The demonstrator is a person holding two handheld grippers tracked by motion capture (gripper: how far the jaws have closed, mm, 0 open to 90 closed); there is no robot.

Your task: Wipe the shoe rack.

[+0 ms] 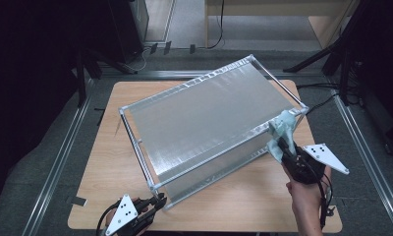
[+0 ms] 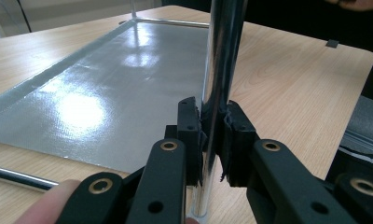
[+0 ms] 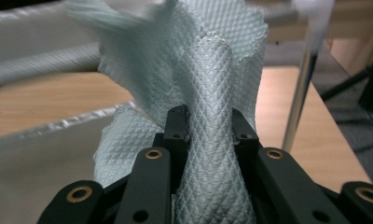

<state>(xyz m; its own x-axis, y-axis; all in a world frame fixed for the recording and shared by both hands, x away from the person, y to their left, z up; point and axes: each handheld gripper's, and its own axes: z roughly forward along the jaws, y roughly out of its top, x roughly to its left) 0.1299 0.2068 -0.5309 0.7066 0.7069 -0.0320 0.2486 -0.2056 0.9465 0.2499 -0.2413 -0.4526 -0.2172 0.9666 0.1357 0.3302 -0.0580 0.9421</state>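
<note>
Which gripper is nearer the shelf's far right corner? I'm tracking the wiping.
Right. The right gripper holds the cloth beside that corner; the left gripper clamps the near corner post.

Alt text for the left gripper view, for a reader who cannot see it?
The left gripper has its black jaws shut on an upright shiny metal post of a rack. Behind lies the rack's silvery shelf on a light wooden table.

cloth's (image 3: 208,93) upper edge blurred, chrome post (image 2: 219,70) cut off at top edge, rack's far corner smeared
</note>
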